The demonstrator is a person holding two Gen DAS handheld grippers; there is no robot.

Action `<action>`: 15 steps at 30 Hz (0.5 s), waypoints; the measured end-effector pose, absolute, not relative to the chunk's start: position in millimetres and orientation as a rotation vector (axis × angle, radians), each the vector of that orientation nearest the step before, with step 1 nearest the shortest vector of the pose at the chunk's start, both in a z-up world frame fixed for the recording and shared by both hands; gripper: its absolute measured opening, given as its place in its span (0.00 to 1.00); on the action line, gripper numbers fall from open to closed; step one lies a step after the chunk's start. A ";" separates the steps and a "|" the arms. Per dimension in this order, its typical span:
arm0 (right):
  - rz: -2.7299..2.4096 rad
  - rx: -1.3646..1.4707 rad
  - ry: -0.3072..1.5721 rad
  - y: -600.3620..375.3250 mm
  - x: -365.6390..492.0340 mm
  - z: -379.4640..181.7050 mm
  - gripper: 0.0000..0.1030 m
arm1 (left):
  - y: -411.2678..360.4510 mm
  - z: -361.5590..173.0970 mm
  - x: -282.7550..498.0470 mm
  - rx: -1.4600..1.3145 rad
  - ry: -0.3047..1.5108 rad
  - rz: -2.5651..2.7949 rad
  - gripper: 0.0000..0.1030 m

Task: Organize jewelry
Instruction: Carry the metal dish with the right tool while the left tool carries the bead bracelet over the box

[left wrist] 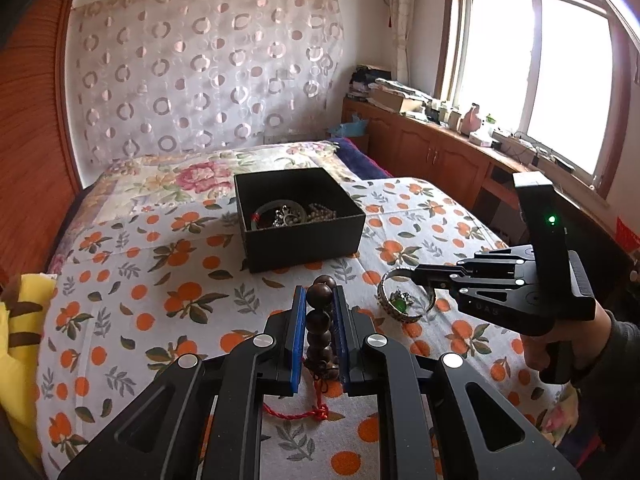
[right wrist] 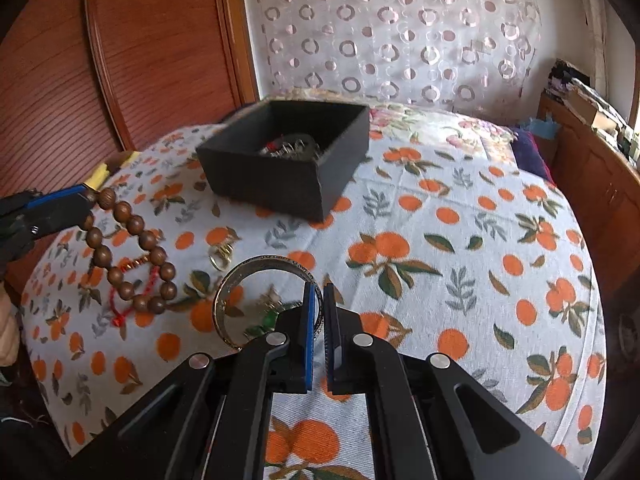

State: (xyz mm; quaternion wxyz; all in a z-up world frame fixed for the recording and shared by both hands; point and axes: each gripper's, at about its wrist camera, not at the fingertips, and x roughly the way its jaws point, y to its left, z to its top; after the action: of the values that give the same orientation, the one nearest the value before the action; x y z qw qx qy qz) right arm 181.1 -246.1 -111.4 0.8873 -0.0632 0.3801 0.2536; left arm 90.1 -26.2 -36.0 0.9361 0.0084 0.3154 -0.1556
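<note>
Left wrist view: the left gripper (left wrist: 319, 304) is clenched on a wooden bead bracelet (left wrist: 319, 322), the dark beads stacked between its blue pads (left wrist: 298, 332), a red cord (left wrist: 296, 414) trailing beneath onto the orange-print bedspread (left wrist: 140, 280). At 12 o'clock from it sits the open black box (left wrist: 298, 220), already holding a tangle of jewelry (left wrist: 288, 213). At 3 o'clock the right gripper (left wrist: 420, 276), held by a hand (left wrist: 576, 344), is clamped on the rim of a silver bangle (left wrist: 406, 296); a green-stoned piece (left wrist: 400, 302) shows within the ring of the bangle.

Right wrist view: the right gripper (right wrist: 319, 300) grasps the silver bangle (right wrist: 266, 300) at its right rim, the hoop standing out toward 10 o'clock. The green-stoned piece (right wrist: 269, 319) lies on the bedspread (right wrist: 460, 240) behind the hoop. At 9 o'clock the left gripper (right wrist: 86, 196) pinches the bead bracelet (right wrist: 132, 248), which hangs as a loop. A small gold ring (right wrist: 221, 256) rests on the cloth between the bracelet and bangle. The black box (right wrist: 280, 176) stands at 12 o'clock
</note>
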 end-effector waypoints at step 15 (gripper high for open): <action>0.544 -0.123 0.709 -235.3 185.5 -69.4 0.05 | -20.2 0.1 101.6 0.034 0.581 -0.322 0.12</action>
State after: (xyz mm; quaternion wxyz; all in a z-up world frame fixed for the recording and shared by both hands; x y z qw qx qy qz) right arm 185.5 -235.3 -69.4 0.8999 -0.0596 0.3426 0.2631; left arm 101.6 -20.2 0.1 0.9452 0.0167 0.2850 -0.1582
